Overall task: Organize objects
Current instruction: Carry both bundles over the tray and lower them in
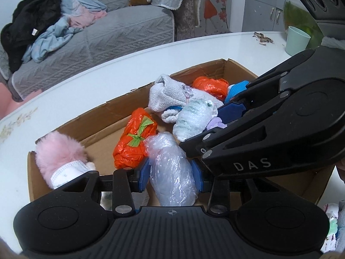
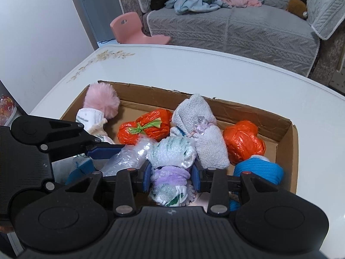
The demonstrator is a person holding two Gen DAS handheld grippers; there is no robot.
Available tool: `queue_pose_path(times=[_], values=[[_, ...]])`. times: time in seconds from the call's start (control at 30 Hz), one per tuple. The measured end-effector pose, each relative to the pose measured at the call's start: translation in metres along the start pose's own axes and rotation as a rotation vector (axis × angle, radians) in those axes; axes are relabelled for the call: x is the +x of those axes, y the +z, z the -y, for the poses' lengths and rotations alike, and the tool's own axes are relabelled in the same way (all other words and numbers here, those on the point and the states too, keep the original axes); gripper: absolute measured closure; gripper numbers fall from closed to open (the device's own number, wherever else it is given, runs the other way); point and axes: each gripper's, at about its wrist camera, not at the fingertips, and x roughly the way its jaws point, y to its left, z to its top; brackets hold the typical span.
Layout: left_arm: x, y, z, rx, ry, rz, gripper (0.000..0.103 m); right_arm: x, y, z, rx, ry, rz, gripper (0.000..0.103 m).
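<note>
A shallow cardboard box (image 1: 120, 105) (image 2: 286, 142) on the white table holds several bundles. My left gripper (image 1: 171, 172) is shut on a clear plastic-wrapped bundle (image 1: 170, 168), also in the right wrist view (image 2: 127, 155). My right gripper (image 2: 171, 178) is shut on a bubble-wrapped bundle with a purple band (image 2: 170, 177), low in the box; it shows in the left wrist view (image 1: 194, 118). Nearby lie an orange bundle with a green bow (image 1: 133, 138) (image 2: 146, 127), a second orange bundle (image 2: 243, 141), a grey knit roll (image 2: 202, 129), a pink fluffy ball (image 1: 58, 153) and blue yarn (image 2: 261, 168).
The white table (image 2: 194, 71) carries a mint green cup (image 1: 296, 40), a glass fishbowl (image 1: 301, 15) and scattered seed shells (image 1: 263, 37). A grey sofa (image 2: 237, 23) with piled clothes and a pink child's chair (image 2: 131, 28) stand beyond the table.
</note>
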Motion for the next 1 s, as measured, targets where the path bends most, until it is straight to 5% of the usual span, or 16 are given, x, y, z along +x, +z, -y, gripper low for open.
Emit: queue_pose_path(times=[0.43, 0.7, 1.0], values=[[0.0016, -0.0001, 0.0002, 0.005, 0.003, -0.017, 0.053, 0.0023, 0.0001, 0.0003, 0.002, -0.004, -0.012, 0.067], [-0.0022, 0.002, 0.0054, 0.03, -0.004, -0.021, 0.03, 0.0013, -0.001, 0.0017, 0.009, -0.001, -0.021, 0.064], [-0.0071, 0.0032, 0.0055, 0.028, -0.008, -0.021, 0.028, -0.0035, 0.0035, 0.0006, 0.023, 0.013, 0.0, 0.06]])
